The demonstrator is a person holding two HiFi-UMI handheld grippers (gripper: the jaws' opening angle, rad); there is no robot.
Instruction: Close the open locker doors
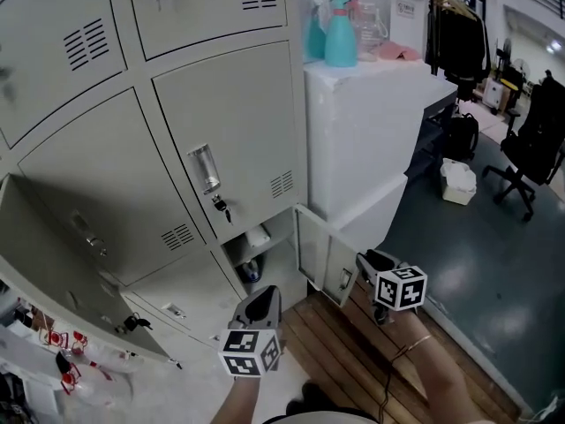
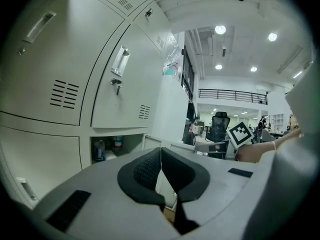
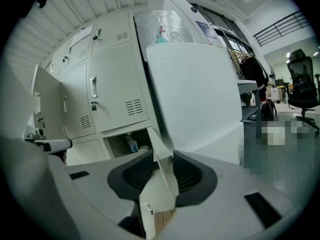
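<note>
Facing the cam. is a grey locker bank, most doors shut. Two doors are seen open: a large door swung out at far L, and a small btm-row door standing out toward the person, just beside a white cabinet. The small door is taken edge-on by the R gripper. In the right gripper view the panel fills the gap, and both pads look to be pressed on its faces nr the free edge. The L gripper is held before the open compartment w/ jaws pressed together, nothing between them.

Handling (judged): the door is thin sheet steel, so it is expected to be light and stiff and to swing on its hinges w/ little force. Painted faces are smooth, so a pinch may slip. Hold is best taken at the free edge nr the latch, far from the hinge, or the outer face simply pushed.

Not resolved: hinge hardware can't be made out. The large door is cut off by the frame edge. Bottles in the compartment are too small to identify. Whether the latch needs a key can't be told.
</note>
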